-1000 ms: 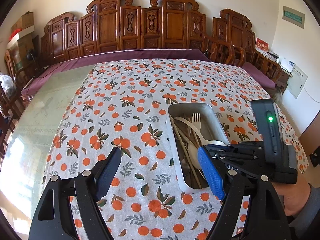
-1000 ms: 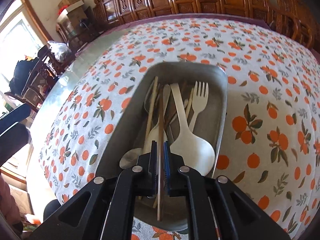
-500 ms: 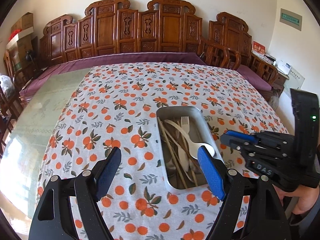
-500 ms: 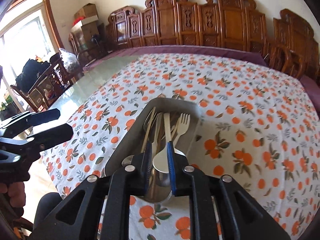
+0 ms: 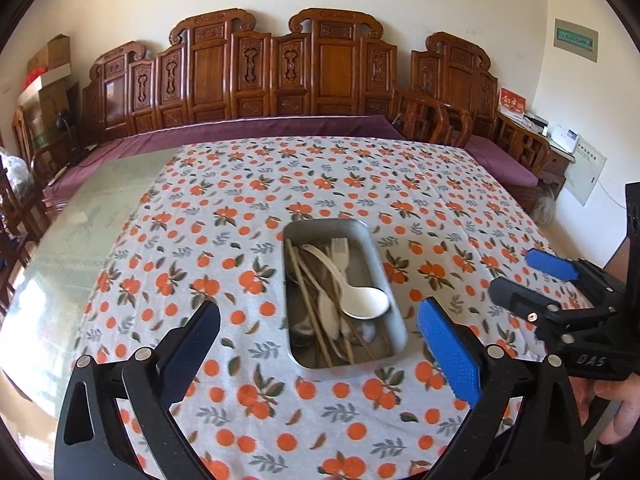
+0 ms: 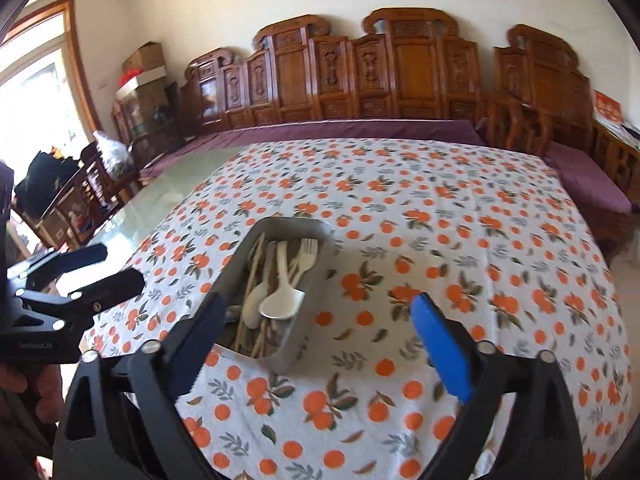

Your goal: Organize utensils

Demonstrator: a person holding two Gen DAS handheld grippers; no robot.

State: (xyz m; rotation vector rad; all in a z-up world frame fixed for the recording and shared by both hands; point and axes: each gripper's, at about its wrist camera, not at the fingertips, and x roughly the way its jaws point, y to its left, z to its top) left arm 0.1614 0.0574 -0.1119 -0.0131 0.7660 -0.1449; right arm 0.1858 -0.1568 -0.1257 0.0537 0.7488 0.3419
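The metal tray [image 5: 394, 312] sits on the orange-patterned tablecloth [image 5: 224, 216] and serves as the landmark here: inside it lie a white spoon [image 5: 366, 304], a white fork [image 5: 340, 252] beside the spoon's handle, and a bundle of chopsticks [image 5: 310, 300] along the tray's left wall, all crossing one another in a loose heap. The left gripper [image 5: 318, 344] hangs above the near end of the tray with its jaws spread wide and nothing between them; the right gripper [image 6: 316, 330] is likewise wide and empty, off the tray's right side and clear of its rim. No utensil lies on the cloth outside the tray, so as a judgement the gathering looks done or nearly so, and the step in hand is probably to back away or to tidy the pile. If tidying is wanted, the sound way is to approach from above the tray's near end, line the fingers across a single handle rather than along it, and take the topmost piece first; the spoon rests over the others, so lifting anything beneath it would drag the rest. The tray is light-looking and could slide on the cloth if a finger catches its wall, so one gripper could steady the rim while the other works.
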